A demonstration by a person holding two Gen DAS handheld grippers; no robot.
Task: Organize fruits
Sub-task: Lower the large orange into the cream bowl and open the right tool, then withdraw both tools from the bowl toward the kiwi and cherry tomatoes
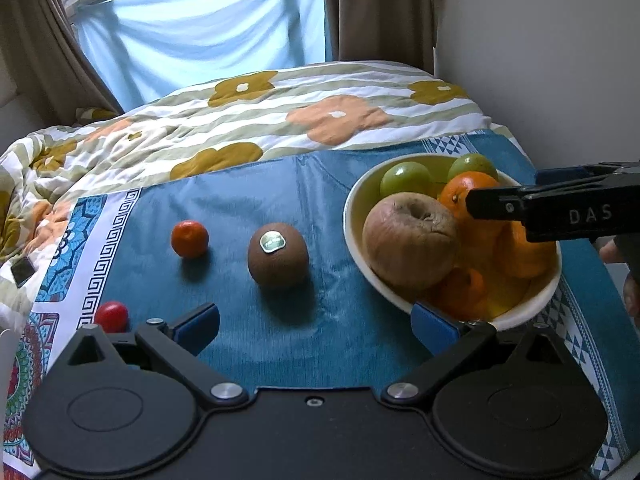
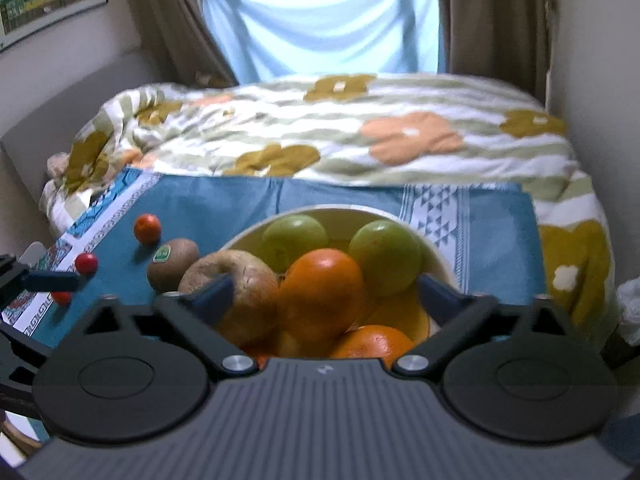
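A white bowl (image 1: 356, 236) on the blue cloth holds a brown wrinkled apple (image 1: 410, 240), oranges (image 1: 468, 194) and two green fruits (image 1: 404, 178). On the cloth to its left lie a kiwi with a sticker (image 1: 278, 256), a small mandarin (image 1: 190, 239) and a red tomato (image 1: 112, 316). My left gripper (image 1: 316, 324) is open and empty, low over the cloth in front of the kiwi. My right gripper (image 2: 324, 292) is open over the bowl (image 2: 440, 256), its fingers on either side of an orange (image 2: 320, 292). It also shows in the left wrist view (image 1: 560, 216).
The blue patterned cloth (image 1: 240, 200) covers the near end of a bed with a flowered quilt (image 1: 300, 108). A wall stands to the right, and a window with curtains stands behind. A second red tomato (image 2: 62, 298) lies near the cloth's left border.
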